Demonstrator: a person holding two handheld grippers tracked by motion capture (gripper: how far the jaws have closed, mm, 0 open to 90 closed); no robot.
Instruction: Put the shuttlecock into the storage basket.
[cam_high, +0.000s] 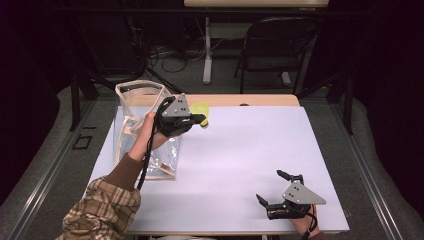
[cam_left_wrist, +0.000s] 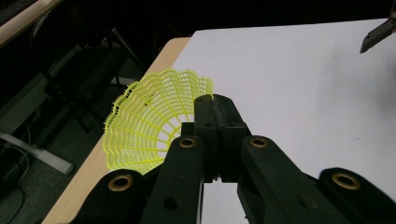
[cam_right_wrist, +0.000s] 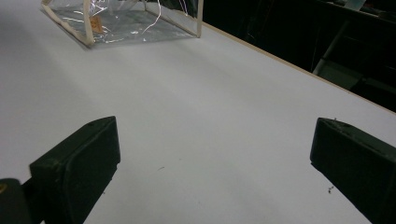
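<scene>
My left gripper (cam_high: 200, 119) is held up over the far left of the table, shut on the rim of a yellow plastic shuttlecock (cam_high: 201, 109). In the left gripper view the shuttlecock's netted skirt (cam_left_wrist: 149, 123) fans out to the left of the closed jaws (cam_left_wrist: 217, 107). A clear plastic bag with cream trim (cam_high: 137, 107) stands just left of that hand, its mouth open upward. My right gripper (cam_high: 272, 187) rests low near the table's front right edge, open with nothing between its fingers (cam_right_wrist: 79, 158). The bag (cam_right_wrist: 121, 21) lies far off in the right gripper view.
A white sheet (cam_high: 250, 150) covers the wooden table, whose bare far edge (cam_high: 250, 100) shows behind it. A black folding chair (cam_high: 280, 45) and a table leg (cam_high: 207, 50) stand beyond, with cables on the floor. Dark curtains surround the area.
</scene>
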